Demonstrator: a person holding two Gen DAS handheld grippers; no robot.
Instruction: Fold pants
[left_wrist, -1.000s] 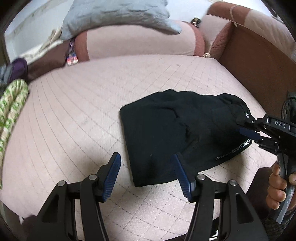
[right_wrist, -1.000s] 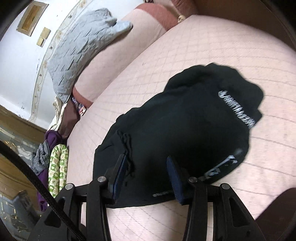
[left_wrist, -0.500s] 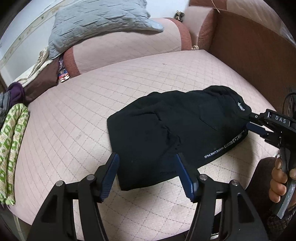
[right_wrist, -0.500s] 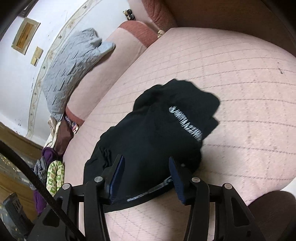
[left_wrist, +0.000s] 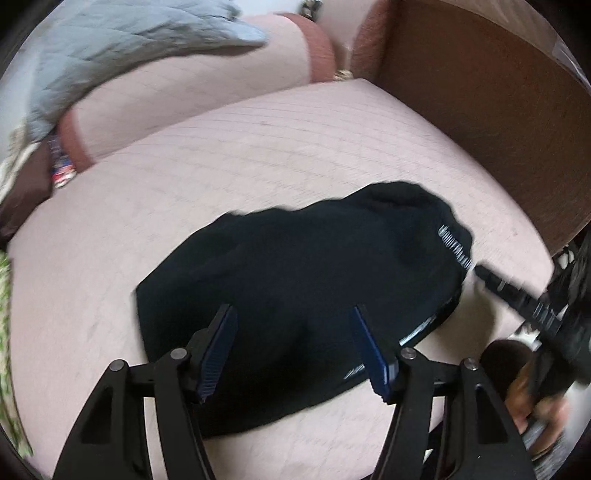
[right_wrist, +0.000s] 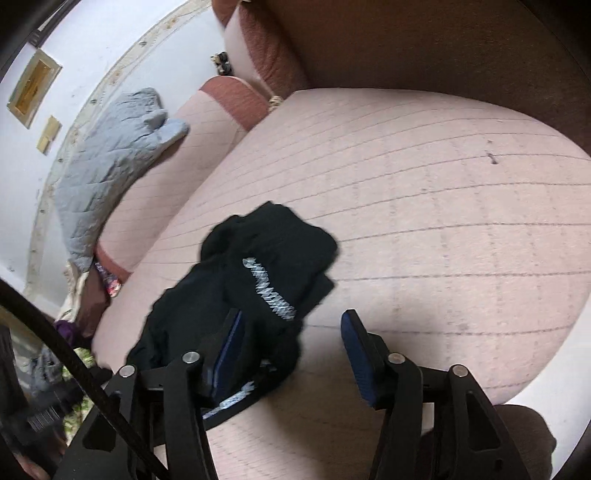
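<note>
The black pants (left_wrist: 303, 288) lie folded in a compact bundle on the pink quilted bed (left_wrist: 258, 155), white lettering at their right end. My left gripper (left_wrist: 295, 347) is open and empty, raised above the bundle's near edge. My right gripper (right_wrist: 291, 350) is open and empty at the bundle's right end; the pants (right_wrist: 258, 288) lie to its left, the left finger over the cloth. In the left wrist view the right gripper (left_wrist: 517, 295) shows at the right, held in a hand, tip near the lettering.
A grey quilted pillow (left_wrist: 122, 48) lies on a pink bolster (left_wrist: 207, 81) at the back. A brown wooden footboard (left_wrist: 480, 110) borders the bed on the right. Clothes are piled at the left (right_wrist: 70, 332). The bed's front edge is near me.
Both grippers have pulled back and swung right. The right gripper has opened wider and come off the pants' right end. The pants lie as before.
</note>
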